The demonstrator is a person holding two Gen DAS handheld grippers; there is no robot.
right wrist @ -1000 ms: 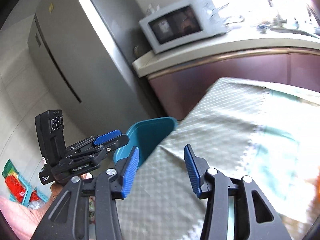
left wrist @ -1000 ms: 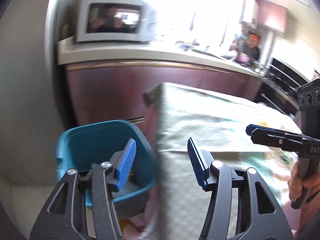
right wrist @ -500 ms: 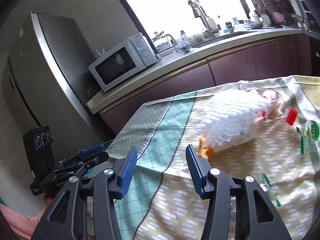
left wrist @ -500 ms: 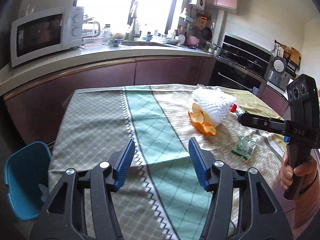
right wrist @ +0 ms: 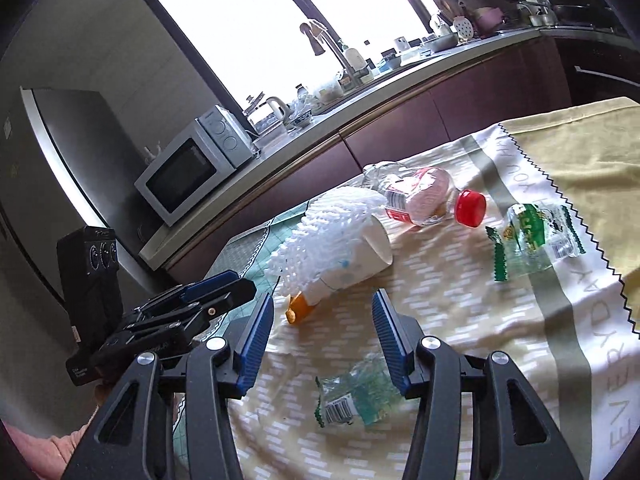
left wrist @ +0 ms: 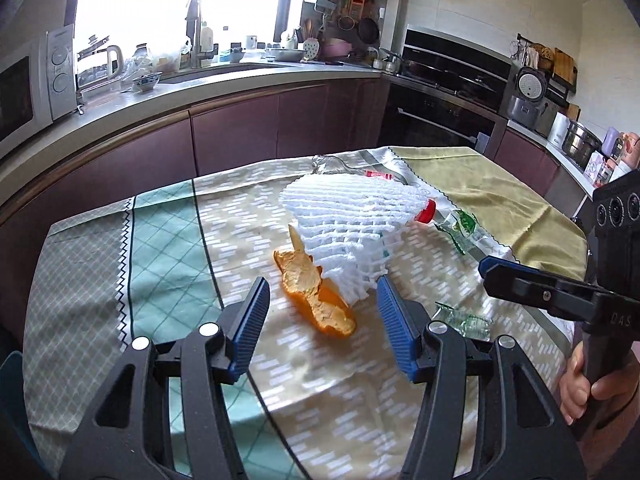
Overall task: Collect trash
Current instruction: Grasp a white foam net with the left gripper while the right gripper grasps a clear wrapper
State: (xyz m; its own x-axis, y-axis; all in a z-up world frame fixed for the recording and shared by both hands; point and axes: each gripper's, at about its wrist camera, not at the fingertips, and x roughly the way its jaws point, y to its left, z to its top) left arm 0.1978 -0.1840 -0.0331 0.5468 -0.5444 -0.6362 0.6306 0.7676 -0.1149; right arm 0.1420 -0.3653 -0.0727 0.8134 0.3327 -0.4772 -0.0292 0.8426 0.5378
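Left wrist view: left gripper (left wrist: 322, 312) is pointing down-forward over the tablecloth (left wrist: 168, 248), jaws standing apart w/ nothing btwn the pads. Orange peel (left wrist: 316, 296) is lying just ahead, btwn the fingertips' lines, touching the white foam net (left wrist: 348, 232) beyond it. Bottle (left wrist: 426, 211) is mostly hidden behind the net, only red cap showing. Right of the tongs, right gripper (left wrist: 486, 266) is coming in side-on, a hand (left wrist: 580, 384) wrapping its handle, cut off at frame edge.

Right wrist view: right gripper (right wrist: 322, 322) is sitting apart too, empty. Crumpled wrapper (right wrist: 356, 396) is lying under its right finger, partly covered. Paper cup (right wrist: 360, 252) is poking out of the net ahead. Green wrapper (right wrist: 536, 236) is lying far right.
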